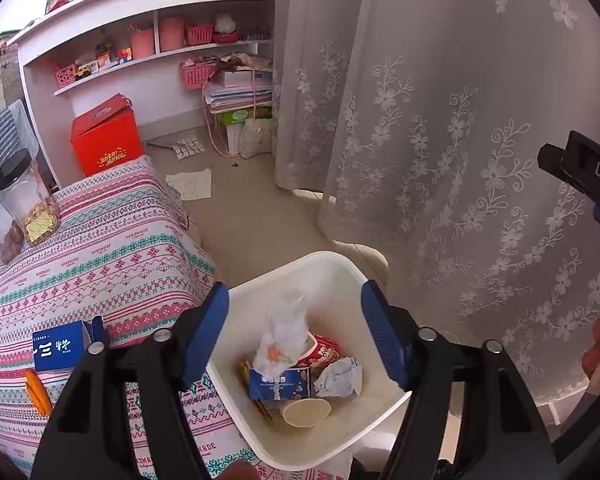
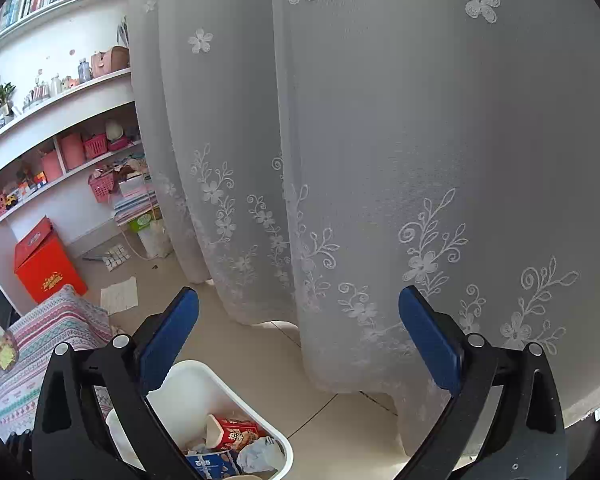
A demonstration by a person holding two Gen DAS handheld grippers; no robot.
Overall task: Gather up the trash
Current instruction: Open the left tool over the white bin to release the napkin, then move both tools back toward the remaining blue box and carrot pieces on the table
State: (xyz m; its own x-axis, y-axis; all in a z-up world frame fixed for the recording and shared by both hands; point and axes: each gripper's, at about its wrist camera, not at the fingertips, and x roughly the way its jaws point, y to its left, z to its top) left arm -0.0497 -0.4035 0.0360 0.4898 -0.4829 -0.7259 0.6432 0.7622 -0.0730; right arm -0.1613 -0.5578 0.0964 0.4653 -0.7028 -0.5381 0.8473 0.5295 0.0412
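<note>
Hovering over square white plastic bin (image 1: pixel 340 276) — crumpled wrappers, cartons

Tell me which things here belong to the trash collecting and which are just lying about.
Job: white bin, plastic bag, crumpled paper, blue carton, red cup.
Lying about: jar, red box, curtain.

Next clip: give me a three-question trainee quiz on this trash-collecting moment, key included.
1. True or false: the white bin is empty.
2. What lies between the left gripper pads? A) a jar B) nothing gripped; a plastic bag lies loose over the bin C) a book
3. Name one blue item on the patterned bedspread.

Key: 1 false. 2 B. 3 the blue carton.
</note>
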